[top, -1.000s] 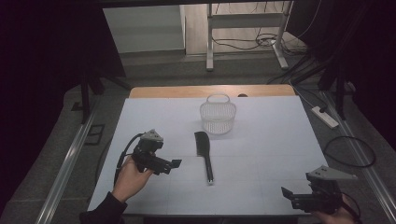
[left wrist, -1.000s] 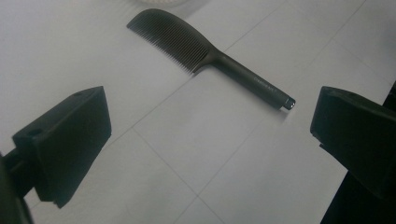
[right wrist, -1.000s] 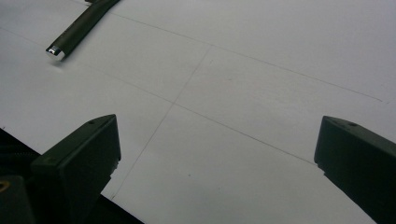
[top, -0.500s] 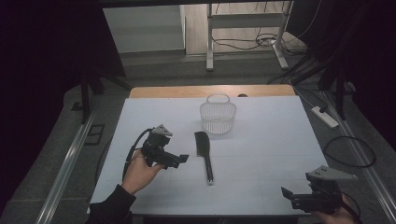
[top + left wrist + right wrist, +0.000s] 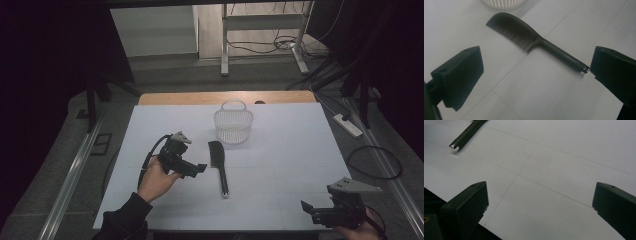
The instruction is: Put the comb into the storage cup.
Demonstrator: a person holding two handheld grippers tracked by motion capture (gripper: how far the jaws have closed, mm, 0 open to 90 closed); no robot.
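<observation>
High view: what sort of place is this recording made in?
Probably a lab or recording workshop: a white-topped table between dark curtains, cables and a power strip on the bare floor, a metal frame behind.

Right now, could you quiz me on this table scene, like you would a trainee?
1. True or false: the left tongs are clamped on the comb.
2. What stands just beyond the comb's toothed end? A) white basket B) mug C) book
3. Fill in: the right tongs hover near the table's ____ edge.

Key:
1. False; their jaws stand open, apart from the comb.
2. A, the white basket.
3. Near, by the person's side.
</observation>
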